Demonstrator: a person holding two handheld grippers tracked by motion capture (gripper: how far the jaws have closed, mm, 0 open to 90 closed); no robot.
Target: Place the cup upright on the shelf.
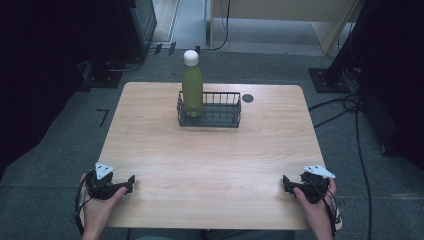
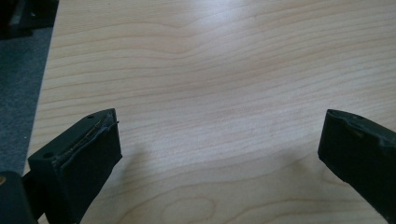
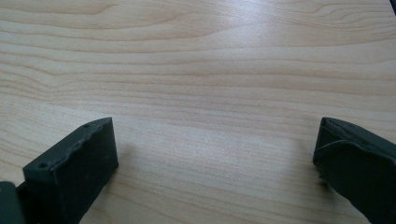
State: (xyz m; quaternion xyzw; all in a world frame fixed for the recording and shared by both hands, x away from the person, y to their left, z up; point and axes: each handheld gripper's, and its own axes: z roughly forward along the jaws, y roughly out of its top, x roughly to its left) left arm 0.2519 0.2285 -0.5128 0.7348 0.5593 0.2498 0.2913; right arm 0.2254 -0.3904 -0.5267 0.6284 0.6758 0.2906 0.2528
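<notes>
A green bottle [image 1: 192, 89] with a white cap stands upright in the left end of a dark wire basket [image 1: 220, 111] at the far middle of the wooden table [image 1: 210, 160]. My left gripper [image 1: 131, 181] rests near the table's front left corner, held by a hand, far from the basket. In the left gripper view its jaws are wide apart over bare wood, and the left gripper [image 2: 219, 140] holds nothing. My right gripper [image 1: 285, 181] rests near the front right corner. The right gripper [image 3: 215, 144] stands open too, with only wood between its jaws.
A small dark round disc [image 1: 247, 98] sits in the tabletop just right of the basket. Cables [image 1: 350, 107] run over the grey floor to the right of the table. Dark equipment stands at the far left and right.
</notes>
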